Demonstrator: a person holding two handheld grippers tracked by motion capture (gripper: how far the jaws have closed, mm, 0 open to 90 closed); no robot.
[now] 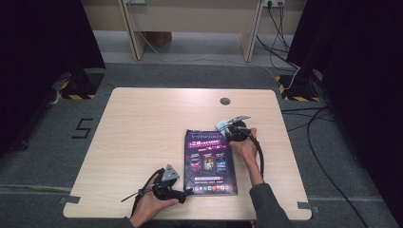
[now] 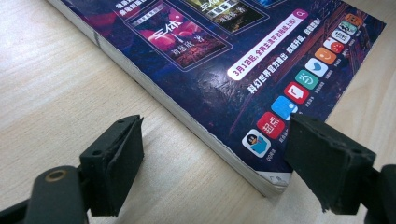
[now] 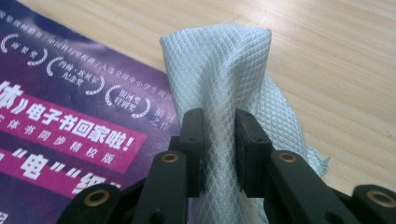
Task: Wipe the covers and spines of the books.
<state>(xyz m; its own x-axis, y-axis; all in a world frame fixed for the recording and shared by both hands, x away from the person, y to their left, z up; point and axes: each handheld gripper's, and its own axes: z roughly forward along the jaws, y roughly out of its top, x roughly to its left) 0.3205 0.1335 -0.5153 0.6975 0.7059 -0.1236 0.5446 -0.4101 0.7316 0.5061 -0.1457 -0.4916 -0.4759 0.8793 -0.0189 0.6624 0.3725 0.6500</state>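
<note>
The cloth point(image 3: 219, 84), a pale, diamond-textured wipe, is being pinched by the right gripper point(image 3: 219, 149), whose jaws are clenching on a bunched fold of it so that the free end is sticking out ahead like a pad; holding it gathered this way is giving a firm, narrow wiping face rather than a loose rag. In the high view the cloth point(image 1: 224, 125) is sitting at the far right corner of the magazine point(image 1: 211, 161), right where cover meets wood, which looks like a starting place for wiping the glossy cover. The magazine is lying flat on the table point(image 1: 142, 123), toward the near right part of it, its dark purple cover facing up. The left gripper point(image 2: 212, 154) is waiting at the near left corner of the magazine point(image 2: 224, 56), its jaws spread wide and grasping nothing, one jaw over bare wood and the other reaching over the cover's corner; it is likely being kept there to pin or steady the magazine so it is not sliding under the strokes. The person's right hand point(image 1: 244, 147) is reaching along the magazine's right edge, and the left hand point(image 1: 154, 199) is resting near the table's front edge
</note>
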